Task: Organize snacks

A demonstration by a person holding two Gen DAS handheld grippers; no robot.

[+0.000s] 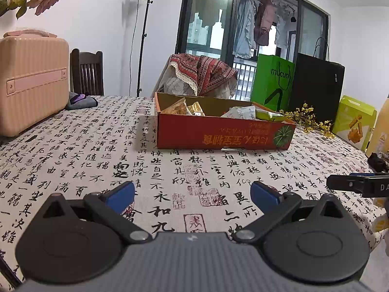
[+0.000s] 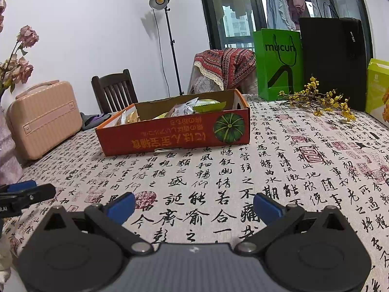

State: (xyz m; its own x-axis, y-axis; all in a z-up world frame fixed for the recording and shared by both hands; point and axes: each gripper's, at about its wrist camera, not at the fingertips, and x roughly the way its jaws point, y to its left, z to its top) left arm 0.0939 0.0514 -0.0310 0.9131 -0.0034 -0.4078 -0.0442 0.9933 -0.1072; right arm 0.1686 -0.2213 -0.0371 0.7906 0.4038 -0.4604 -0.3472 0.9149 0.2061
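A shallow red cardboard box [image 1: 218,133] with a pumpkin picture stands on the calligraphy tablecloth; it also shows in the right wrist view [image 2: 170,133]. Several wrapped snack packets [image 1: 240,112] lie inside it, seen too in the right wrist view [image 2: 194,108]. My left gripper [image 1: 193,194] is open and empty, low over the cloth, well short of the box. My right gripper [image 2: 194,205] is open and empty, likewise short of the box. The right gripper's tip shows at the right edge of the left wrist view, and the left gripper's tip at the left edge of the right wrist view.
A pink hard case [image 1: 29,82] stands at the left. A green bag [image 2: 279,65], a black bag [image 2: 335,60], a yellow-green carton [image 1: 352,121] and a yellow flower sprig [image 2: 321,99] are at the back right. A dark chair [image 2: 114,92] and a cloth-draped chair [image 1: 201,77] stand behind the table.
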